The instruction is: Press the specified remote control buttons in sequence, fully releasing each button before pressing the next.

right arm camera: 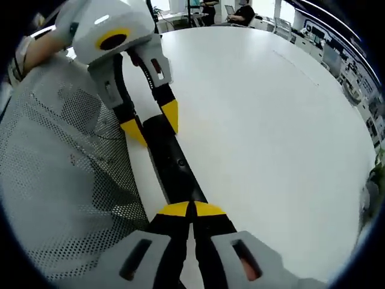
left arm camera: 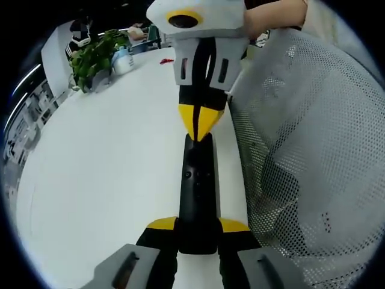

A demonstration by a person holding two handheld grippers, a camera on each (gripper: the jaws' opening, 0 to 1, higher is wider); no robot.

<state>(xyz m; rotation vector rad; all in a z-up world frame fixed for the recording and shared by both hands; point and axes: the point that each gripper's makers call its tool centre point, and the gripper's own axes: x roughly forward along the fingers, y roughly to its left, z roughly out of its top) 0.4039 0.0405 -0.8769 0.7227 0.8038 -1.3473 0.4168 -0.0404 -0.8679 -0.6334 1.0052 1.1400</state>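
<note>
You held the long black plastic remote control (left arm camera: 198, 192) at the edge of the round white table (left arm camera: 108, 180). Your left gripper (left arm camera: 198, 227) squeezed one end of it between its yellow tips. Your right gripper (right arm camera: 192, 209) had its tips pinched together and rested on the other end, maybe pressing a button, though I could not be sure. I could not tell which buttons were done or left. The left gripper view showed a green leafy plant (left arm camera: 95, 57). Both views showed a grey mesh chair back (right arm camera: 66, 180).
</note>
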